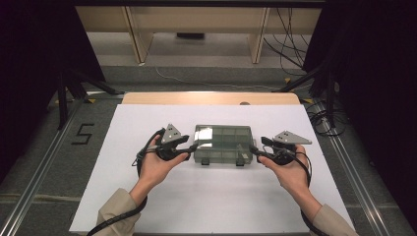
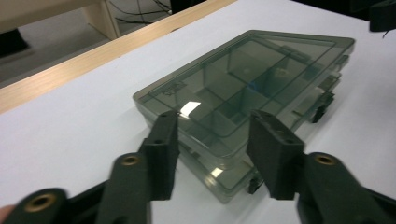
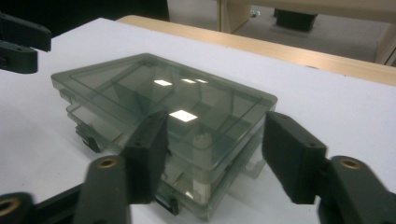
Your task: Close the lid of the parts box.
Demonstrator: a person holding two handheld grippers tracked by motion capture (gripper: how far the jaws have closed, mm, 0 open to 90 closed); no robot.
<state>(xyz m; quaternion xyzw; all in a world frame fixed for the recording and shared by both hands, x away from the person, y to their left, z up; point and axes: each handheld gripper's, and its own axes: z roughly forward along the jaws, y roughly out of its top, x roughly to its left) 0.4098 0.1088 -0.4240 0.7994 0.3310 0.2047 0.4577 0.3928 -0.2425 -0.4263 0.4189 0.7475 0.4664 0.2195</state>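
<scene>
- High view: left claw [image 1: 193, 146] sits at the left short end of a smoky clear compartment box [image 1: 223, 142], held in the person's left hand [image 1: 158, 164]; grey 3-cornered plate on top.
- Left claw view: its 2 black jaws are spread, 1 on each side of the box's near corner [image 2: 219, 154]. Left jaw looks close to the lid edge, right jaw overlaps the box side; can't tell if either pad actually presses. No pinch visible.
- Box lies flat, lid shut, mid white desk [image 1: 147, 196], w/ dividers showing thru the lid. 2 dark latches [image 1: 239, 161] on the front edge, toward the person.
- Inside the box: a pale upright divider piece [image 3: 202, 161] near the right end, seen in the right claw view.
- Right claw [image 1: 254, 150] sits at the box's right short end, held in the right hand [image 1: 290, 172]; grey plate on top, cable trailing back along the forearm.
- Right claw view: jaws spread wide around the box's near corner; left jaw overlaps the front wall, right jaw stands clear w/ white desk showing between it and the box. Not pinching.
- Far side: wooden desk edge [image 1: 211, 98] beyond the white sheet; floor marked w/ a "5" [image 1: 82, 133] at far left.
</scene>
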